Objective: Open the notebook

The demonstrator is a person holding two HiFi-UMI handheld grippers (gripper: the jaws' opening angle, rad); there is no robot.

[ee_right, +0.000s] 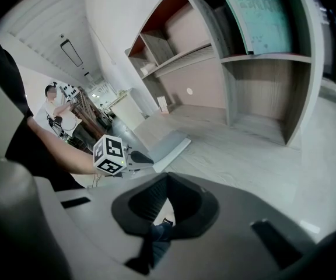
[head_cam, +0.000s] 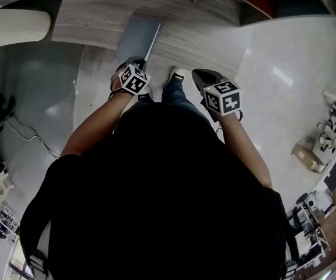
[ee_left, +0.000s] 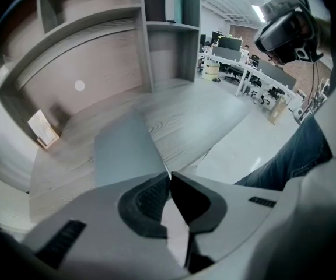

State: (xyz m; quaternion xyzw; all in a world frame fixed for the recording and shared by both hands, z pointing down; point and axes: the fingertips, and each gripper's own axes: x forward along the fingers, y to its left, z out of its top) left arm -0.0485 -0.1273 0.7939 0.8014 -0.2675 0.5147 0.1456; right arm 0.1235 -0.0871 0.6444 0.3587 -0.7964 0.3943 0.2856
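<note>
Left tongs [ee_left: 169, 175] pinched the notebook's [head_cam: 137, 37] cover [ee_left: 126, 147] at its near edge, right tongs [ee_right: 167, 178] hung closed and empty right of the notebook; next, likely, swing that cover over.

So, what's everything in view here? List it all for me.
notebook: one, grey, on the wooden surface
wooden surface: one, pale grain, beneath the notebook
shelves: several, pale wood, behind the surface
card: one, beige, leaning upright at the surface's back
bystander: one, pale top, far background
shoe: one, white, on the floor
left tongs: one, grey, shut on the notebook
right tongs: one, grey, shut, empty
</note>
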